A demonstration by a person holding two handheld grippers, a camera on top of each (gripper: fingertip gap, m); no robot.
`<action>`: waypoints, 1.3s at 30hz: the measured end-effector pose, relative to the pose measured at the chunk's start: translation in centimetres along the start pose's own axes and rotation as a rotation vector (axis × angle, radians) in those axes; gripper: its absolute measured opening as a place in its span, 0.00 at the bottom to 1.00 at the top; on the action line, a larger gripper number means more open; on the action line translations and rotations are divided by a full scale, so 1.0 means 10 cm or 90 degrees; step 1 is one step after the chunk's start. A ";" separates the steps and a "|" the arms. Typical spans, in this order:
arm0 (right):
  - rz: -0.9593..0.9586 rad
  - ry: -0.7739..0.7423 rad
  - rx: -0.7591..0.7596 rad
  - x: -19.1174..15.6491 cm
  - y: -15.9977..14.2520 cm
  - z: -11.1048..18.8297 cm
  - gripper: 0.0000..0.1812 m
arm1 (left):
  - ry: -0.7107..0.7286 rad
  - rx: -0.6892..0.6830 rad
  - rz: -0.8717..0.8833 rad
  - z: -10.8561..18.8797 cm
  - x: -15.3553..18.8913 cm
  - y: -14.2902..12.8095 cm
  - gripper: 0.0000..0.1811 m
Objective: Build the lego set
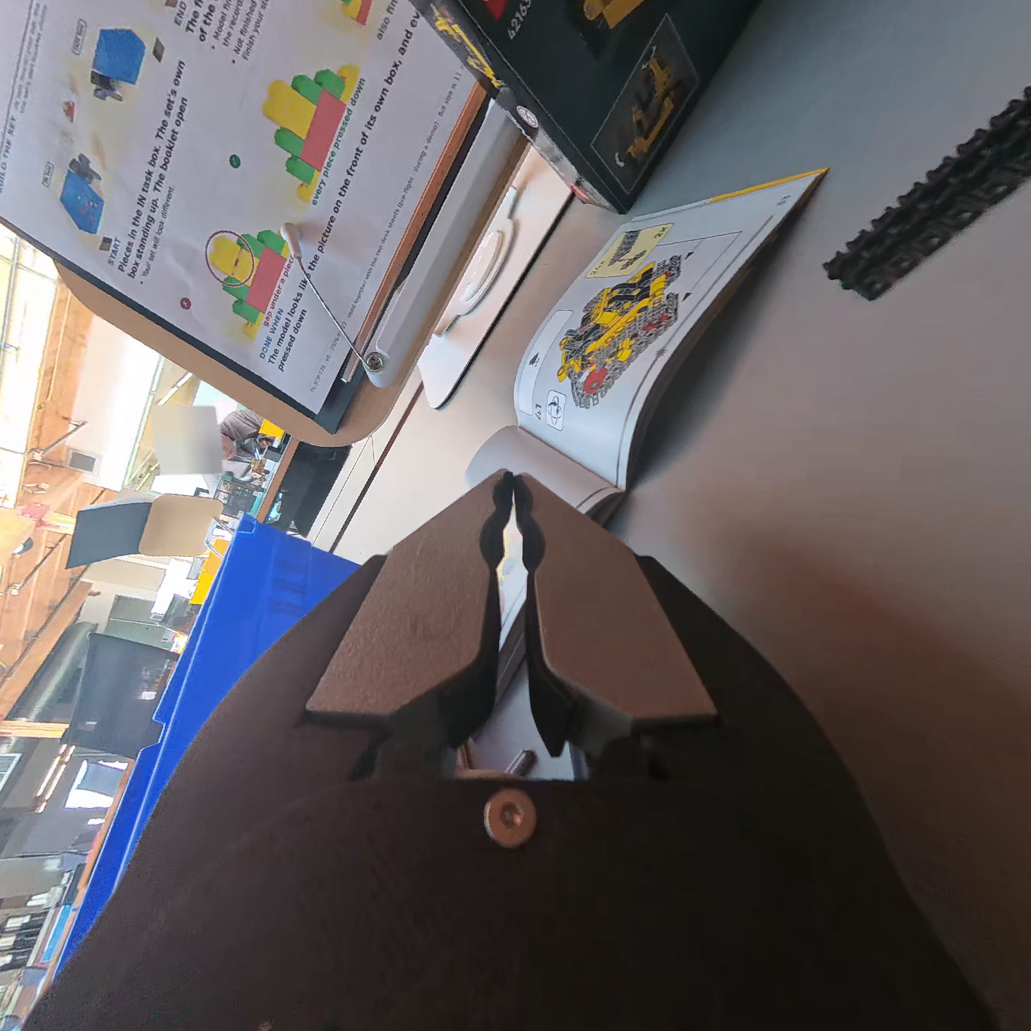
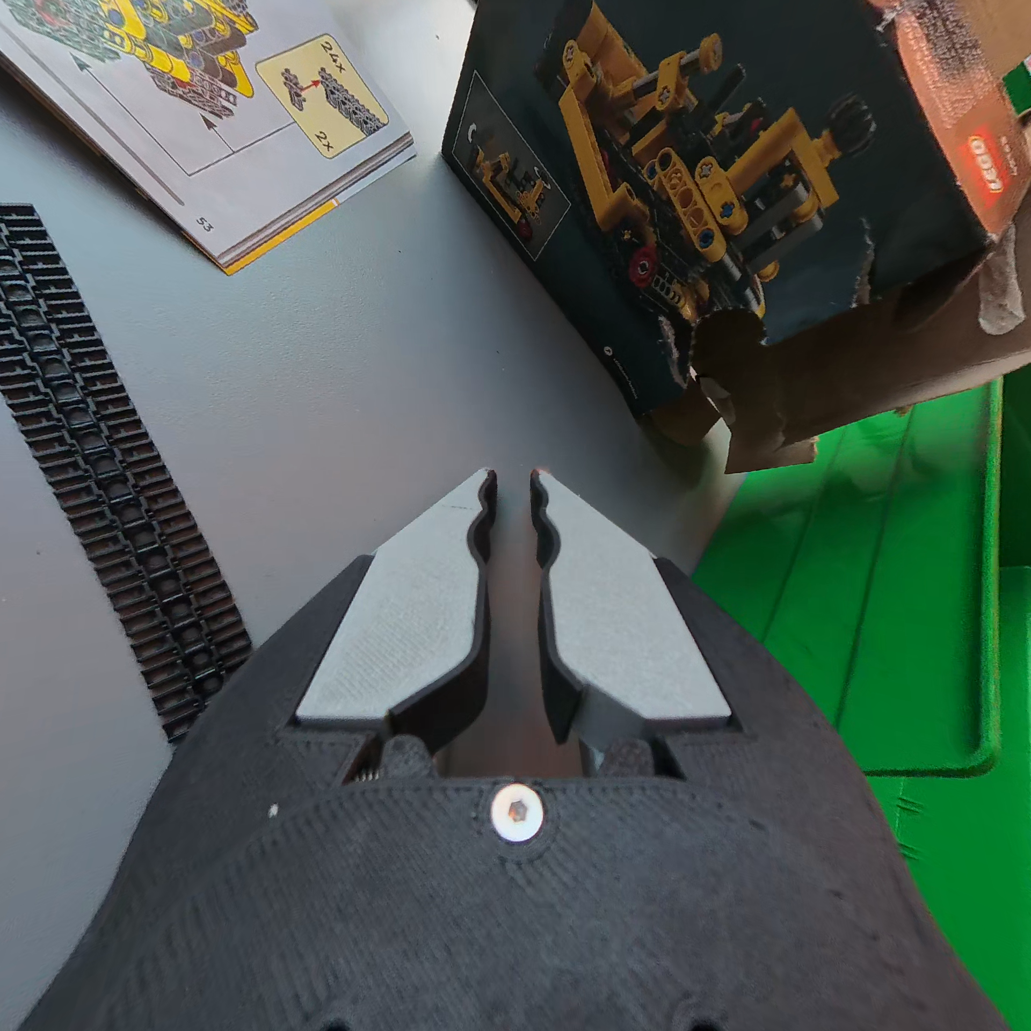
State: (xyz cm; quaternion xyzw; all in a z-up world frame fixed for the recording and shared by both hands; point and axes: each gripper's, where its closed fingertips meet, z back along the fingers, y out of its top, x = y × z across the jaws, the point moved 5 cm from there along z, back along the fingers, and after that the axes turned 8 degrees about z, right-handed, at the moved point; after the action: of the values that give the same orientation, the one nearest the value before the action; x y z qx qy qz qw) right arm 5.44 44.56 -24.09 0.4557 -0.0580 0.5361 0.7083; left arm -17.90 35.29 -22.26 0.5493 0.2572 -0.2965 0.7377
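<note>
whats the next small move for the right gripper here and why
Probably swing the right gripper left toward the black track strip and open wider. Its jaws stand slightly apart, holding nothing, over bare table. The strip lies flat and free to its left, and the open booklet shows track pieces. The left gripper is shut and empty.

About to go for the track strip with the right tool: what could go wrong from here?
1. The black track strip lies flat on the table; the right tool, only slightly open, may skid over it.
2. Lifted by one end, its links could sag or separate.
3. The torn set box stands close by; a swing could knock it.
</note>
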 end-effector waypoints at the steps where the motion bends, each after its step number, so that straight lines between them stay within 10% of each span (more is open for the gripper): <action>1: 0.004 -0.004 -0.003 0.00 0.00 0.00 0.05 | 0.000 0.000 -0.001 0.00 0.00 0.00 0.00; 18: 0.007 -0.010 0.050 0.00 0.06 0.08 0.02 | 0.006 0.048 0.018 0.07 -0.04 0.05 0.00; 30: -0.100 0.105 0.241 0.00 0.21 0.42 0.02 | -0.092 0.242 0.205 0.72 -0.13 0.22 0.00; 39: -0.164 0.207 0.286 -0.02 0.22 0.49 0.06 | -0.489 0.317 0.456 1.55 0.22 0.46 0.04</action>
State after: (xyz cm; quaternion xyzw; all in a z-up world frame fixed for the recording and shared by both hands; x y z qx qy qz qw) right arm 5.52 40.96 -20.07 0.5130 0.2345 0.5068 0.6519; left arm -12.20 21.07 -16.68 0.6120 -0.3078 -0.2582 0.6812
